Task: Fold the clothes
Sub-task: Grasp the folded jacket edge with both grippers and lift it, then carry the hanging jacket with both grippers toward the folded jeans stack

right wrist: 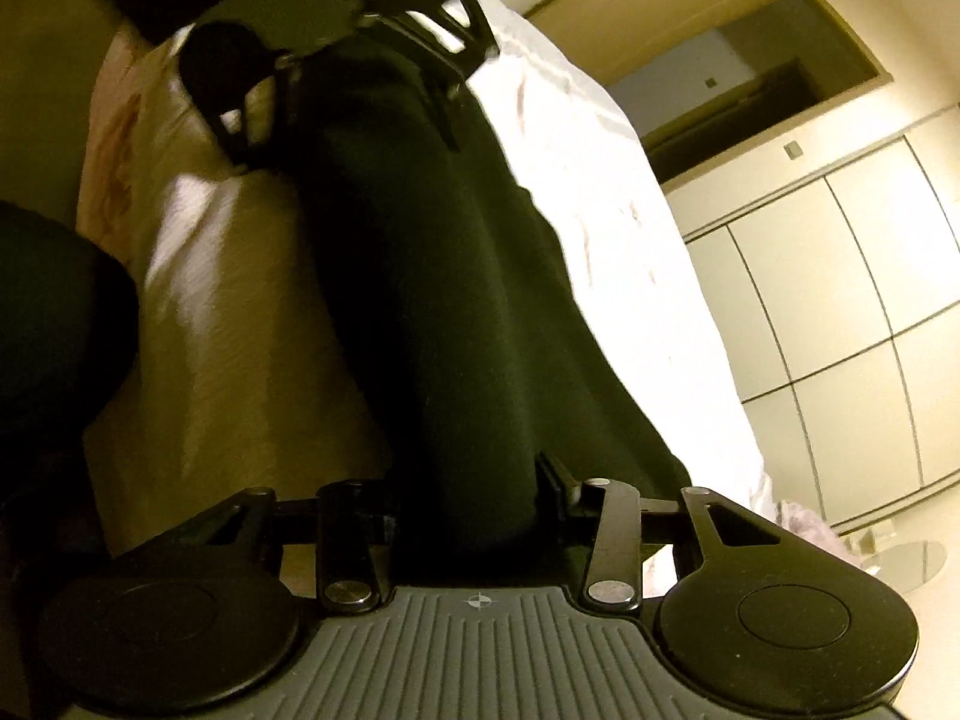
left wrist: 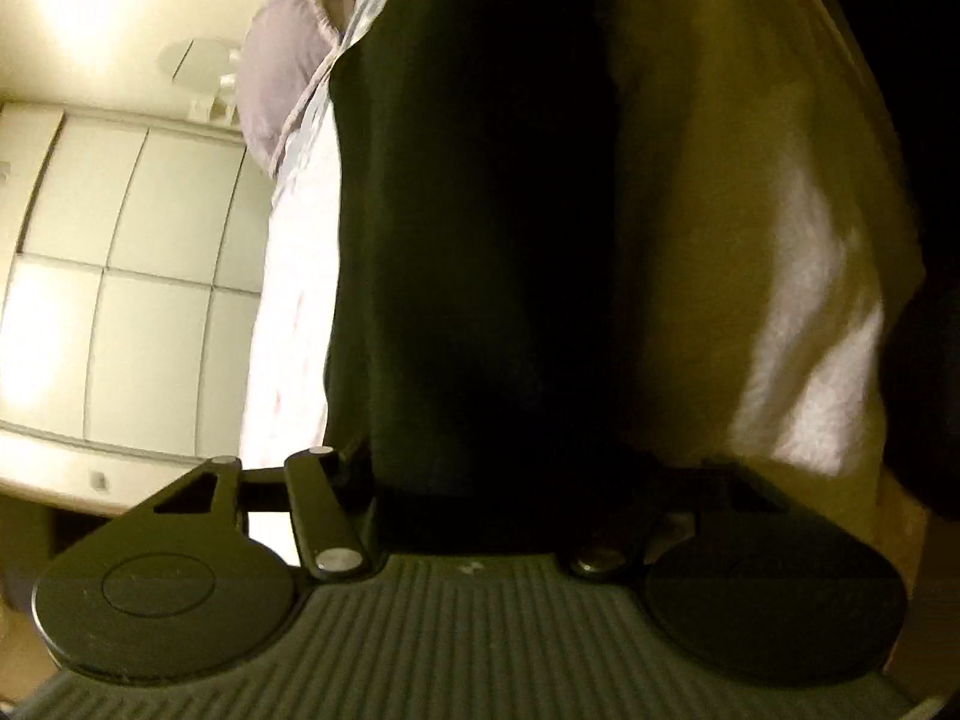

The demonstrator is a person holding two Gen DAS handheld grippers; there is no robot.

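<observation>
A dark green garment [left wrist: 480,240] hangs stretched between my two grippers above the bed. In the left wrist view it fills the middle and covers the fingers of my left gripper [left wrist: 498,480], which is shut on one end of it. In the right wrist view the same dark green garment [right wrist: 432,300] runs away from my right gripper [right wrist: 474,498], whose jaws are closed on its near end. At the top of that view the left gripper [right wrist: 360,60] grips the far end.
A bed with a white sheet [right wrist: 600,180] lies under the garment, with a pale blanket [right wrist: 240,330] beside it and a lilac pillow [left wrist: 282,60] at its head. White wardrobe doors [left wrist: 120,240] stand beyond the bed. The person's dark clothing [right wrist: 48,330] is close by.
</observation>
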